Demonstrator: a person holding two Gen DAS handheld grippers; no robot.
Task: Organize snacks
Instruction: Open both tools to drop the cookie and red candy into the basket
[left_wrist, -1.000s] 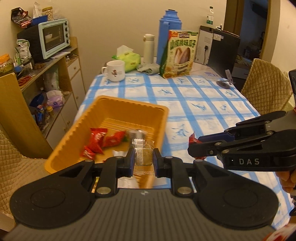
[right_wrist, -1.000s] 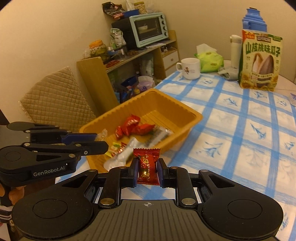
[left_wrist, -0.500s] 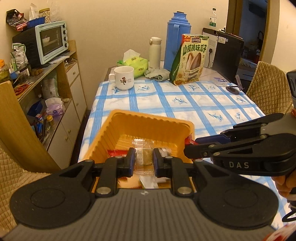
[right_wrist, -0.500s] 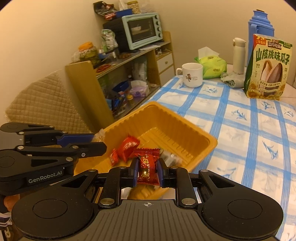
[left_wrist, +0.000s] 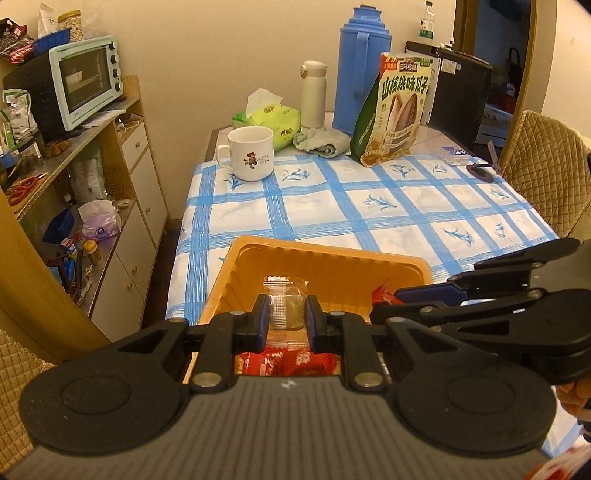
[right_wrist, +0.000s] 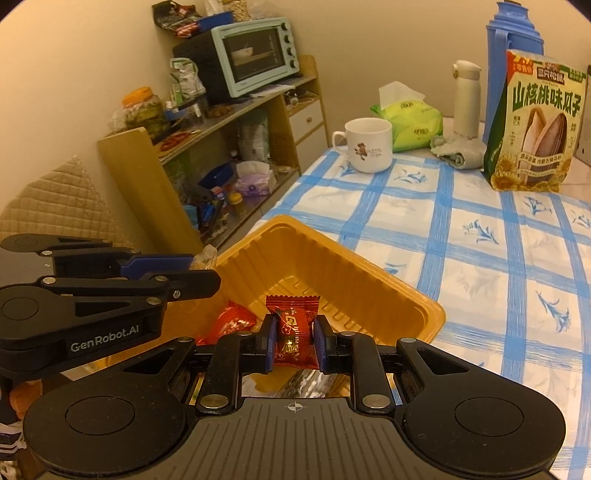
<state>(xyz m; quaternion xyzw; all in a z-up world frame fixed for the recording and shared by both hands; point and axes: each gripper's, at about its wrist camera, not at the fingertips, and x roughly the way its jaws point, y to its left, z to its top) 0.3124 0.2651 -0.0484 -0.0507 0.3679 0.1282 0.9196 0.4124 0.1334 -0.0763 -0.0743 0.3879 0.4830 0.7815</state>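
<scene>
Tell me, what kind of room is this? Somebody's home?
Most likely a home dining or kitchen corner. A table with a blue-checked cloth carries a mug, a tissue pack and a blue thermos, and a toaster oven sits on a cluttered shelf beside it.

Room, warm yellowish light. Plain cream wall (left_wrist: 221, 55) behind. Surface covered in blue-and-white checked cloth (left_wrist: 369, 206). Wooden shelf unit (left_wrist: 122, 147) with white drawers along the surface's left edge, cluttered; mint-green toaster oven (left_wrist: 86, 79) on top. Quilted beige chair (left_wrist: 546, 166) at the right edge. Dark doorway (left_wrist: 495, 55) beyond the far right corner.
</scene>
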